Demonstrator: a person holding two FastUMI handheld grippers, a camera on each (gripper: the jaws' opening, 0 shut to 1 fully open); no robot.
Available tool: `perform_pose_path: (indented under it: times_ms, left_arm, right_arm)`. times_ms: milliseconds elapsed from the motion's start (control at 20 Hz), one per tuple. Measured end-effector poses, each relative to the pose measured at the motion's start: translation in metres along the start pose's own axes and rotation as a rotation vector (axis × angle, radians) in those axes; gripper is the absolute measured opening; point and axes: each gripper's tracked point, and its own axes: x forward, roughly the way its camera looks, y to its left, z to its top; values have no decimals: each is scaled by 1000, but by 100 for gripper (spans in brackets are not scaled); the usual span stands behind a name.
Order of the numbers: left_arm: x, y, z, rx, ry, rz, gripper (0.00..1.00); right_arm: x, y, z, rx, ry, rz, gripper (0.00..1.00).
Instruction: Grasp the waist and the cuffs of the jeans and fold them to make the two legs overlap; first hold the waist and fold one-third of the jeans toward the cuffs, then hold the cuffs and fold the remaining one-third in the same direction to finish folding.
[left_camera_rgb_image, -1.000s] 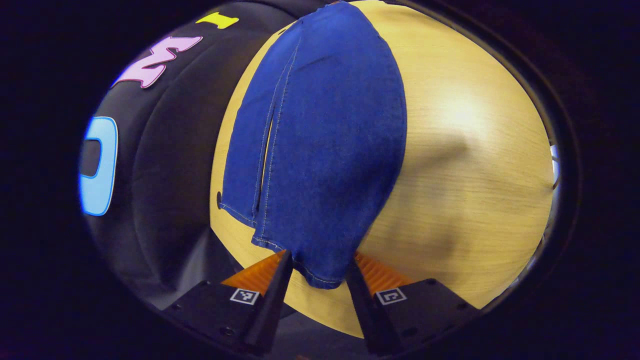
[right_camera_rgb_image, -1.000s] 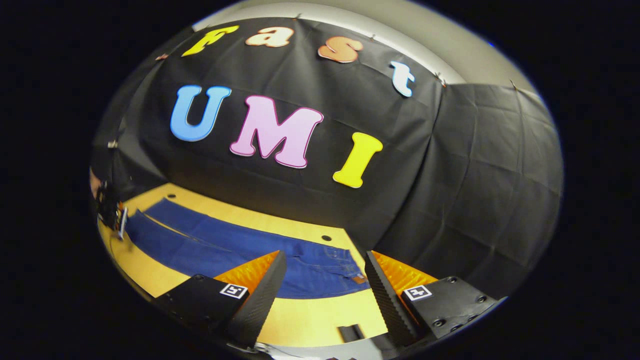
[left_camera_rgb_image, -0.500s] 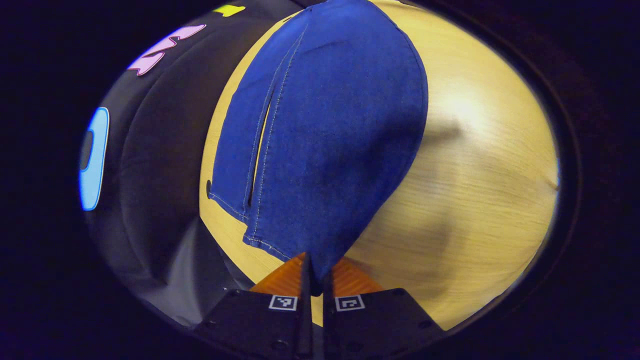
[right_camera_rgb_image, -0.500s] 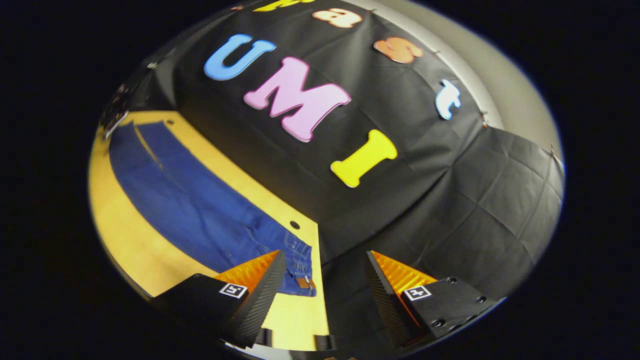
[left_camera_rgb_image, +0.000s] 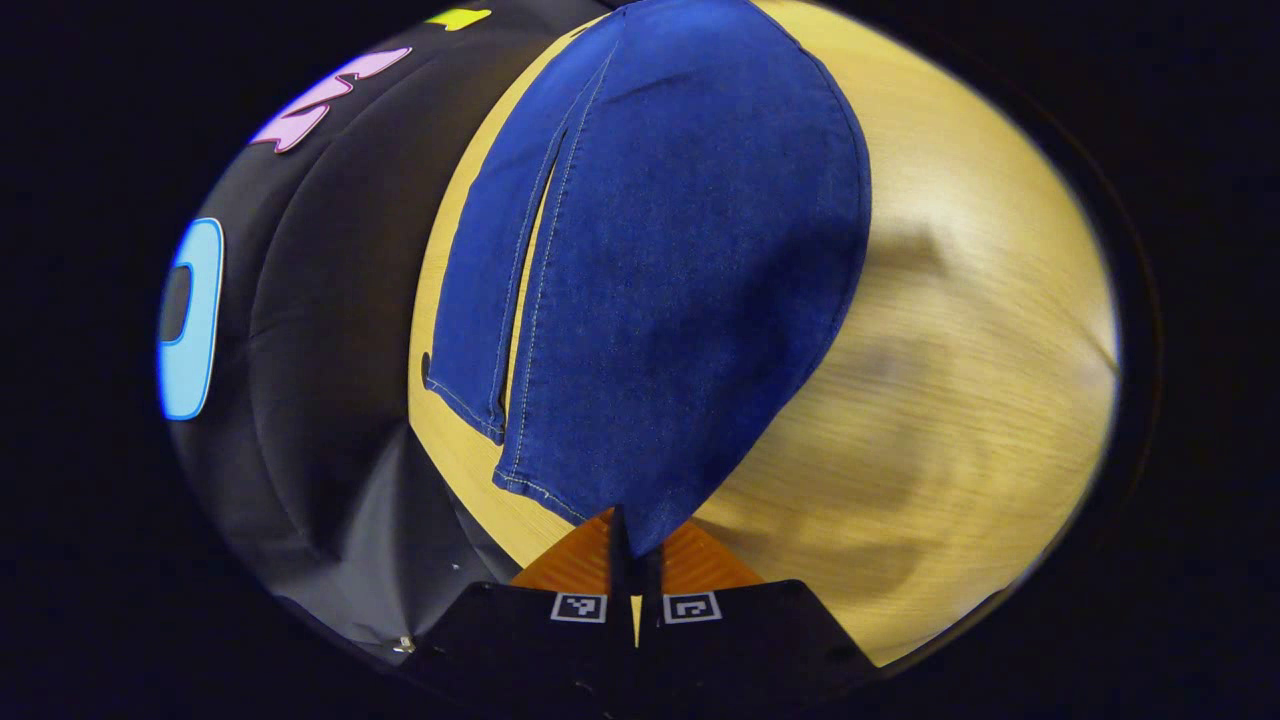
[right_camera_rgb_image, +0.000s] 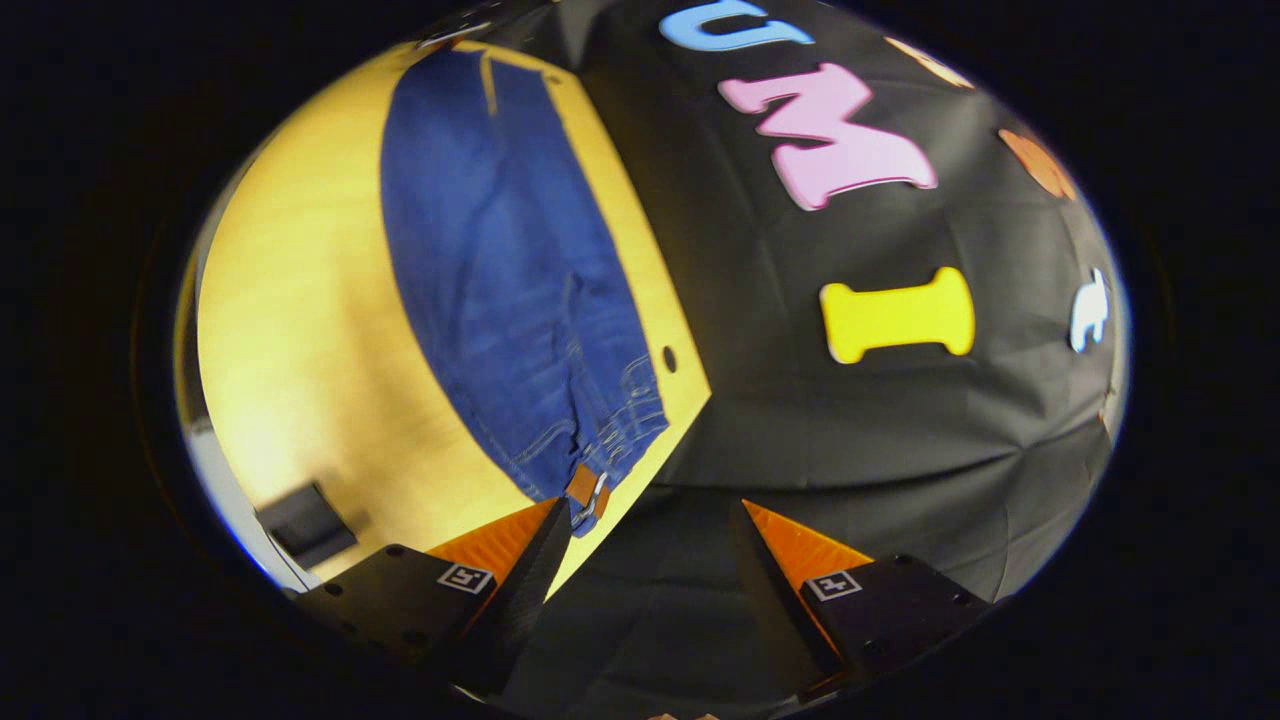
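Denim cuff (left_camera_rgb_image: 640, 520) between left tool (left_camera_rgb_image: 634, 560) fingers, near table (left_camera_rgb_image: 960, 420) edge.

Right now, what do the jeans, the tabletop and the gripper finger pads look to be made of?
jeans: blue denim, matte, with pale stitched seams and hems.
tabletop: light wood or wood-look laminate with fine grain, slightly glossy.
left gripper, shut on the cuff: black pads; the right gripper pads look ribbed, probably rubber.

I'm working in a staged recording booth, not a lived-in home. Ahead of my right tool (right_camera_rgb_image: 640, 530), black cloth (right_camera_rgb_image: 900, 440) hangs as the wall, creased in squares. A bare, pale wooden surface (left_camera_rgb_image: 960, 400) with a small round hole (right_camera_rgb_image: 669, 358) near its edge runs right against that cloth.
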Motion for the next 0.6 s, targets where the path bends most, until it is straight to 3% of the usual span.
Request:
perform_pose_path:
  times_ms: [400,600]
  left_arm:
    - [2,3,1,-21,39,-25,6]
    - [4,6,3,-48,59,-16,6]
  right_arm:
    - [103,62,-79,-246,80,263,97]
    - [129,54,-73,-256,31,218,93]
